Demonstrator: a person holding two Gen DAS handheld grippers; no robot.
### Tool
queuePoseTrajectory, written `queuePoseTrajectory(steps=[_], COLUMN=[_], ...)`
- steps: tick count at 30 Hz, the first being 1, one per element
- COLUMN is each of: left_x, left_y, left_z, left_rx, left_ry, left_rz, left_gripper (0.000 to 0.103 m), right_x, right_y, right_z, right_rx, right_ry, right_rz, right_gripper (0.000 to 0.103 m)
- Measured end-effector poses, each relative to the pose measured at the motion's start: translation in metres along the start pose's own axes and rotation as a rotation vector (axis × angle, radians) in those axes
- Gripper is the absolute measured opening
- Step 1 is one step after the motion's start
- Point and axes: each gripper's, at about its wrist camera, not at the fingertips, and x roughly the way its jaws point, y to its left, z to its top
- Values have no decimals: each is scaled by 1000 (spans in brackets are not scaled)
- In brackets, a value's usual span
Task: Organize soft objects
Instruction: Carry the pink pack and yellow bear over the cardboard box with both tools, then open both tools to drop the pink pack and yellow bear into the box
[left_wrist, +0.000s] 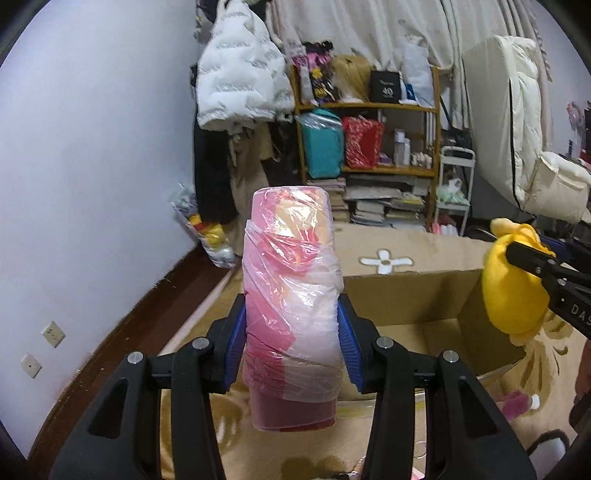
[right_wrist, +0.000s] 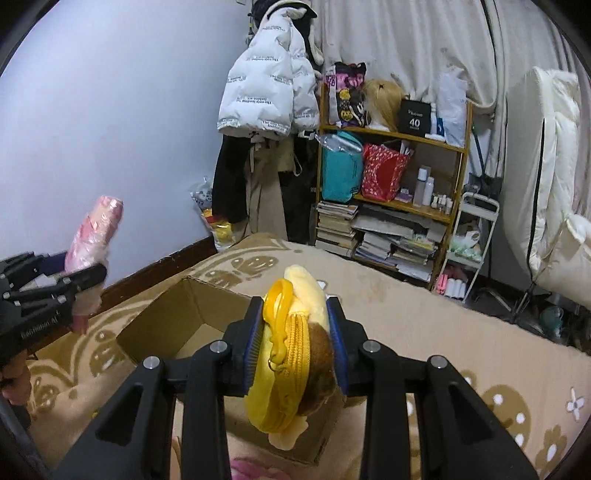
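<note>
My left gripper (left_wrist: 291, 332) is shut on a pink soft roll wrapped in clear plastic (left_wrist: 291, 288), held upright above the left side of an open cardboard box (left_wrist: 406, 295). My right gripper (right_wrist: 295, 328) is shut on a yellow plush pouch with a zipper and brown patch (right_wrist: 291, 354), held above the same box (right_wrist: 177, 321). In the left wrist view the yellow pouch (left_wrist: 513, 291) and right gripper (left_wrist: 535, 266) hang over the box's right wall. In the right wrist view the pink roll (right_wrist: 94, 236) and left gripper (right_wrist: 74, 288) are at far left.
The box sits on a beige patterned carpet (right_wrist: 424, 314). A wooden shelf (left_wrist: 369, 107) with bags and books stands at the back, with a white puffer jacket (left_wrist: 236, 81) beside it. A small pink item (left_wrist: 517, 404) lies on the carpet right of the box.
</note>
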Motion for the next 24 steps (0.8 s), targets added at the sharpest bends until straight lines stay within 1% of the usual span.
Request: queuePoseTrajectory(steps=[4, 7, 8, 11, 14, 16, 18, 20, 22, 24], left_x=[17, 28, 31, 36, 43, 47, 52, 56, 57, 54], left_y=[-8, -18, -21, -33, -44, -50, -54, -53, -52, -51], left_z=[0, -5, -6, -13, -19, -22, -24, -24, -25, -24], left_rx=[0, 12, 19, 45, 74, 95, 116, 109, 96, 105], left_ry=[31, 58, 63, 62, 95, 107, 142, 169, 164, 156], left_rz=[-34, -80, -85, -76, -101, -101, -104, -101, -92, -63], left_gripper=[44, 44, 44, 44, 44, 45, 45, 46, 46, 56], right_x=[15, 26, 30, 39, 49, 54, 59, 62, 62, 61], right_y=[-3, -6, -7, -9, -13, -16, -17, -17, -18, -19], right_z=[-2, -6, -8, -16, -27, -33, -36, -38, -37, -36], right_rx=[15, 31, 35, 54, 82, 106, 108, 106, 110, 112], right_ry=[14, 29, 34, 51, 77, 95, 113, 129, 132, 139], right_rz=[24, 36, 39, 47, 52, 63, 65, 67, 71, 68], right_gripper=[35, 36, 36, 37, 39, 39, 39, 39, 41, 44])
